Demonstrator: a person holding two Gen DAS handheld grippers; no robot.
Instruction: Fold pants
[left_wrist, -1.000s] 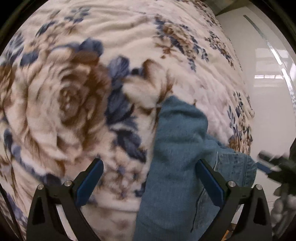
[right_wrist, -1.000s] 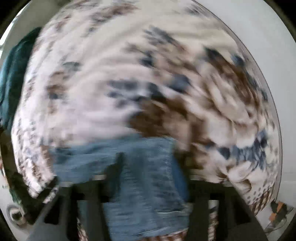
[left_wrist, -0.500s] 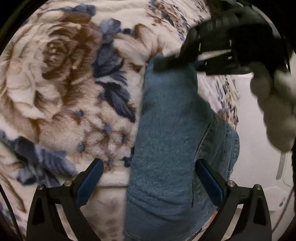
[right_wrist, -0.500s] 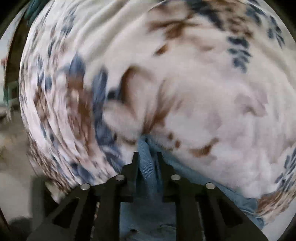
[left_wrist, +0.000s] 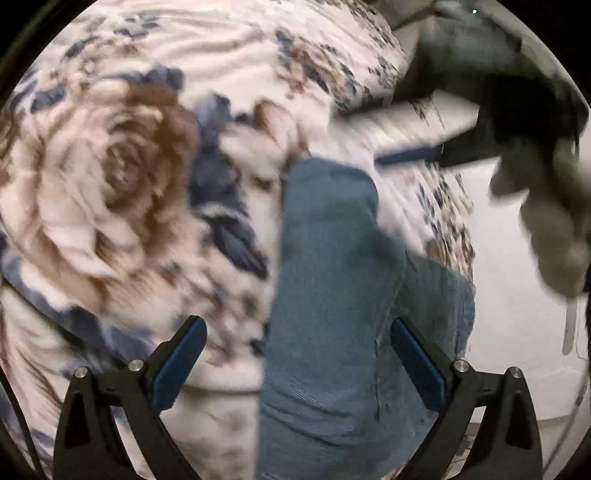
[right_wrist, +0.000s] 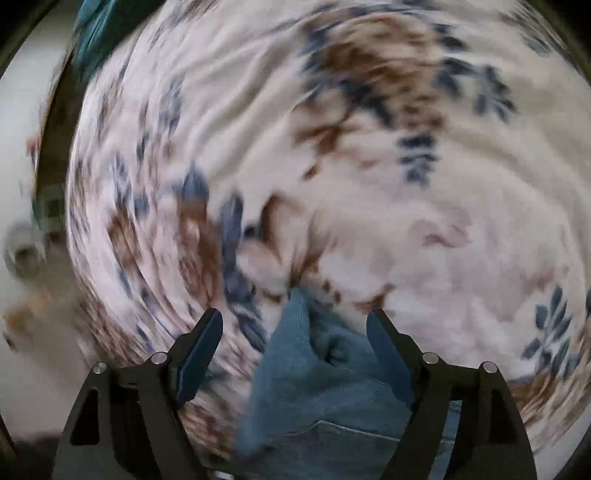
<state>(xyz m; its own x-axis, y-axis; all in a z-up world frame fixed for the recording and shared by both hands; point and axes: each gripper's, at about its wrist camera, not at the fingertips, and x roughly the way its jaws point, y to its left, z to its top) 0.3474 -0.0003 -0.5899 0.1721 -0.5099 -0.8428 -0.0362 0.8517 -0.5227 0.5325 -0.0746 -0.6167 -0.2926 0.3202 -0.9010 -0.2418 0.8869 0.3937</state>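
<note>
The left gripper (left_wrist: 295, 354) hangs with jaws apart over the folded jeans (left_wrist: 332, 295), gripping nothing. The right gripper (right_wrist: 293, 339) has just been opening, the jeans' corner between its jaws, unpressed. Beyond spreads the flowered blanket (right_wrist: 369, 166).

The blue denim pants (left_wrist: 332, 295) lie folded into a long narrow stack on the floral blanket (left_wrist: 110, 184), one rounded end pointing away, a pocket seam showing.
</note>
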